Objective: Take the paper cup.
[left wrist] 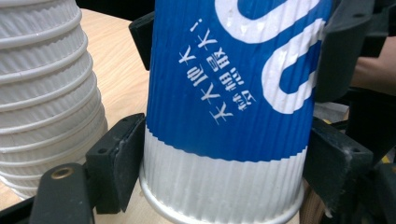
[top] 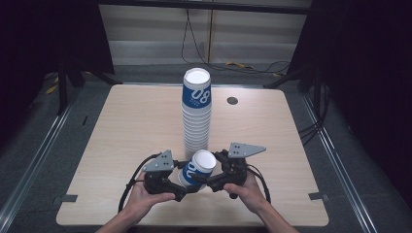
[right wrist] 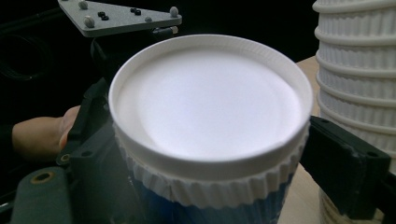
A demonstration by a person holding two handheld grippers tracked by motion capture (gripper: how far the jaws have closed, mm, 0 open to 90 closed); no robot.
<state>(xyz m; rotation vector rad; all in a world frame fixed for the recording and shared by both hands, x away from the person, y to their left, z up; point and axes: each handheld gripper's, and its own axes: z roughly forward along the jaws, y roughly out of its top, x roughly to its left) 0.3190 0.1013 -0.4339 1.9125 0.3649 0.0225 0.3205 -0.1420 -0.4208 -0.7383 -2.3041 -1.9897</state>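
Note:
A blue-and-white ribbed paper cup [top: 197, 169] sits tilted between my two grippers near the table's front edge, its white open mouth facing up. My left gripper [top: 184, 187] is shut on the cup's white lower part [left wrist: 219, 186], a pad pressing each side. My right gripper [top: 207, 177] comes in from the right, and its jaws stand open on either side of the cup just under the rim [right wrist: 210, 154]. Right behind the cup rises a tall stack of the same cups [top: 197, 111], also seen beside the jaws [left wrist: 46, 93] [right wrist: 359, 70].
The light wooden table [top: 121, 126] has a round cable hole [top: 232, 100] at the back right. Grey floor, metal rails and cables surround it, with dark curtains on both sides. The person's hands [top: 145, 196] hold both grippers at the front edge.

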